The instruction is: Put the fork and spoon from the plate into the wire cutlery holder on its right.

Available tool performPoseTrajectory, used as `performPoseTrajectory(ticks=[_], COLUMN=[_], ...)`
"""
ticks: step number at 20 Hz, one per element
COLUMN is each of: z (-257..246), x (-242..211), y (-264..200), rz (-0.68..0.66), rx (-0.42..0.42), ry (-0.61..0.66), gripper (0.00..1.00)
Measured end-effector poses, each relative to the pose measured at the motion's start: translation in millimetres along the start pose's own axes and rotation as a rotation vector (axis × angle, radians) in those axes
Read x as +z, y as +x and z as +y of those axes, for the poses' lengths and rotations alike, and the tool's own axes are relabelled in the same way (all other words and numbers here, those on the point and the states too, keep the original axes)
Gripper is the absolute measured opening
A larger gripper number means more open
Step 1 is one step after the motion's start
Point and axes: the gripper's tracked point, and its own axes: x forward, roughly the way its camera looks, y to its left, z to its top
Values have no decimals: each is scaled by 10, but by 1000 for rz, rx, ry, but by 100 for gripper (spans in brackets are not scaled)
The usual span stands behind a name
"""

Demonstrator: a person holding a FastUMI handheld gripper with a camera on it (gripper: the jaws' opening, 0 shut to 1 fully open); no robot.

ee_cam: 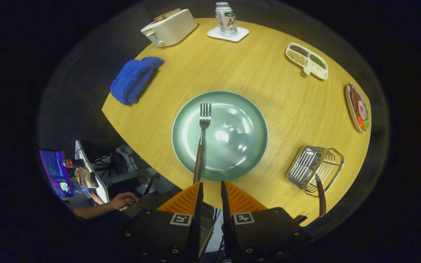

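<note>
Fork [202, 138] lay on green plate [183, 142], tines toward twelve o'clock, wooden handle over the rim at six, its end just ahead of the gripper [211, 188]. Hovered there with fingers parted by a narrow gap, holding nothing. Judged spoon step done: wooden handle [321, 195] stuck out of wire cutlery holder [314, 168] at four o'clock from plate, bowl hidden among wires, so identity unconfirmed. Next called for straddling fork handle, closing, lifting, then carrying to holder. Could not tell height above table [261, 73].
</note>
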Motion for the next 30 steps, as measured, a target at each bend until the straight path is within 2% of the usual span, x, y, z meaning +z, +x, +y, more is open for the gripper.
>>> performPoseTrajectory(ticks=[9,12,18,22,28,29,30], z=[194,161,126,-107,-205,-232,-251], x=[113,88,20,-46,-83,-95,-137], y=[413,595,858,916,839,852,846], rz=[15,31,62,83,93,94,107], rx=[10,-26,-16,-77,-99,-115,-121], ry=[-13,-24,-4,-35,-118,-124,-126], gripper=[27,27,27,27,27,12,12])
